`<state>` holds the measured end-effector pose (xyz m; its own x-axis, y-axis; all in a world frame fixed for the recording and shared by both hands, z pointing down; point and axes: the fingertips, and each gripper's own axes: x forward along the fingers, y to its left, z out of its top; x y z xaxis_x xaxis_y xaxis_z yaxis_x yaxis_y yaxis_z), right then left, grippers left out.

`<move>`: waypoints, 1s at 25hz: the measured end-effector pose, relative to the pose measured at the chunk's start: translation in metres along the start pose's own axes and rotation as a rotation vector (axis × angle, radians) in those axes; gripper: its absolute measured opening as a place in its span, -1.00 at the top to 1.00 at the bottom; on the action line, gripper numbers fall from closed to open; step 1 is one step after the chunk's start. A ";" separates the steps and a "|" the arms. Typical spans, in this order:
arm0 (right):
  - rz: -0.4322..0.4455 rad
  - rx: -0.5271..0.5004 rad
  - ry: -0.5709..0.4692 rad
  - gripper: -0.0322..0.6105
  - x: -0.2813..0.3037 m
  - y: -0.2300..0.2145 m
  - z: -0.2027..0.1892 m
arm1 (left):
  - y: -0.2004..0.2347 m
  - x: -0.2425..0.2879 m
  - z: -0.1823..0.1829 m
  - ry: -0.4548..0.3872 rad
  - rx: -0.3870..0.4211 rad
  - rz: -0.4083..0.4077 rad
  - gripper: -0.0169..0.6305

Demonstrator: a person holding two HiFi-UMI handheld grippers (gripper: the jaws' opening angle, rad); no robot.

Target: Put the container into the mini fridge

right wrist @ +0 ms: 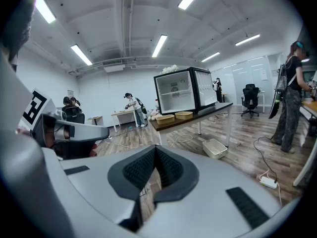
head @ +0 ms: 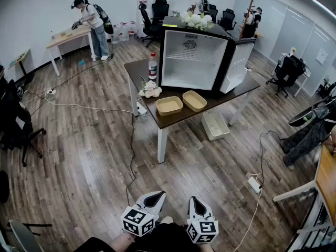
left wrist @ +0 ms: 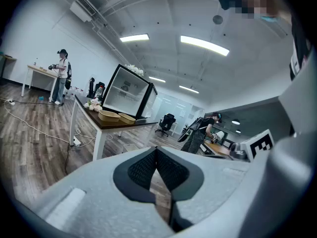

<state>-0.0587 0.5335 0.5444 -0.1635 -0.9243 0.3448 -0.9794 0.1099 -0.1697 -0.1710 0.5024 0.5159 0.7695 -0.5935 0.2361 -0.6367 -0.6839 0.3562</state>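
In the head view, two shallow tan containers (head: 169, 105) (head: 194, 100) sit near the front edge of the dark brown table (head: 137, 70), before the open black mini fridge (head: 194, 59), well apart from the left gripper (head: 153, 197) and the right gripper (head: 196, 203). The left gripper view shows its jaws clenched on nothing. The right gripper view shows the same.

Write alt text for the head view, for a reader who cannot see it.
An open, empty mini fridge stands on a dark table with two tan containers in front of it. At the bottom edge, the left tool and right tool are shut and empty, well short of the table.
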 end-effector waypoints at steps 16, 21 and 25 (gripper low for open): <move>0.059 0.035 -0.044 0.87 0.010 -0.011 0.011 | -0.007 0.015 0.000 -0.013 0.017 0.012 0.92; 0.035 0.073 -0.057 0.87 0.026 -0.024 0.019 | 0.001 0.042 0.006 0.013 0.045 -0.016 0.92; 0.015 0.086 -0.047 0.87 0.041 -0.037 0.023 | 0.011 0.070 0.014 0.025 0.064 -0.026 0.92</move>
<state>-0.0265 0.4829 0.5439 -0.1698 -0.9393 0.2981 -0.9627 0.0935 -0.2538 -0.1249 0.4477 0.5231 0.7863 -0.5646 0.2507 -0.6177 -0.7251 0.3045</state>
